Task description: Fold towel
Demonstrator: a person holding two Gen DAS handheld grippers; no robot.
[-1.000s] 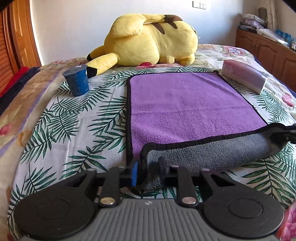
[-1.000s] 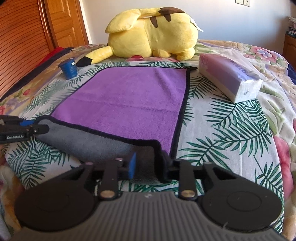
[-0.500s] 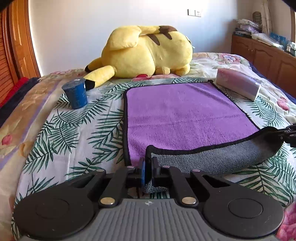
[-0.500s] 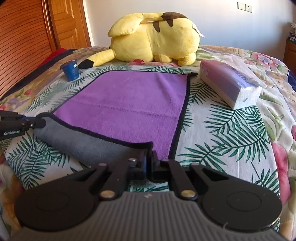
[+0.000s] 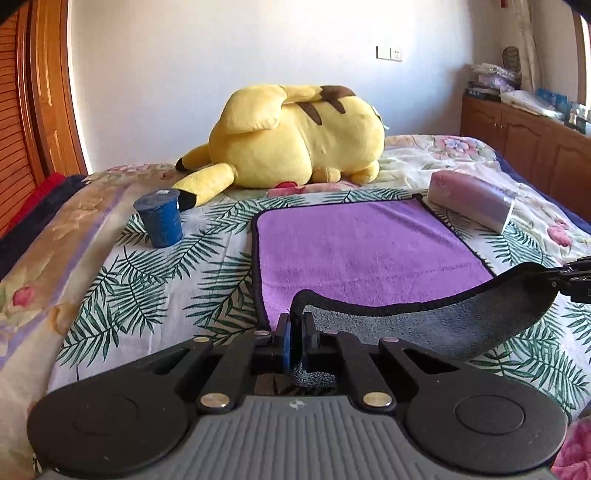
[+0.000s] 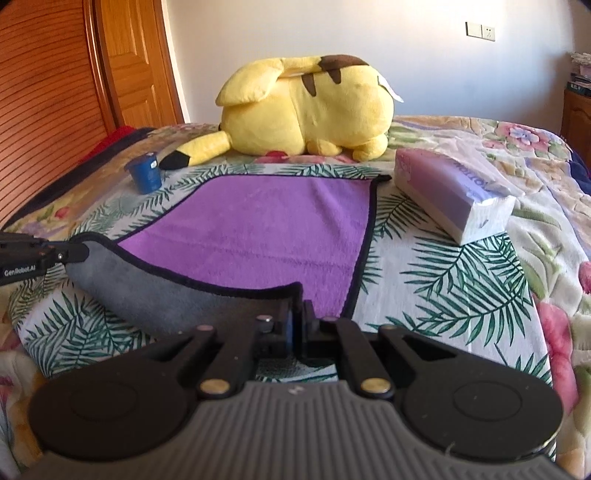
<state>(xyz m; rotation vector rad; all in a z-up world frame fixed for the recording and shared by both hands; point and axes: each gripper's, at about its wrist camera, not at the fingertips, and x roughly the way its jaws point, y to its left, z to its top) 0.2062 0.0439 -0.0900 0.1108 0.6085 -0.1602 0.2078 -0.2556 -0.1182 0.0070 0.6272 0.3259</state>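
The louvred wooden wardrobe (image 6: 48, 92) and a panelled wooden door (image 6: 136, 62) occupy the far left of the right wrist view.

A blue cup (image 5: 160, 218) stands upright on the palm-leaf bedspread (image 5: 147, 280), left of the towel and just beside the black tail tip of the yellow plush toy (image 5: 295, 140). The cup carries a small label on its rim; the print is too small to read.

The left gripper (image 5: 295, 332) is clamped on the near left corner of the towel (image 5: 362, 251), with grey fabric pinched between its closed fingers. In the right wrist view its body enters from the left edge and bears the white marking "GenRobot.AI".

The towel lies flat on the bedspread at the centre of the bed, purple face up, with black edging. Its near edge is raised off the bedspread, which exposes the grey underside as a sagging band between the two grippers.

The right gripper (image 6: 297, 321) is clamped on the near right corner of the towel, fingers together on the fabric.

A tissue pack (image 6: 450, 195) lies right of the towel, near its far right corner. Its printed lettering appears inverted and cannot be read reliably.

A wall socket (image 6: 480, 31) sits on the wall at upper right. A wooden cabinet (image 5: 535, 155) stands at the far right of the left wrist view.
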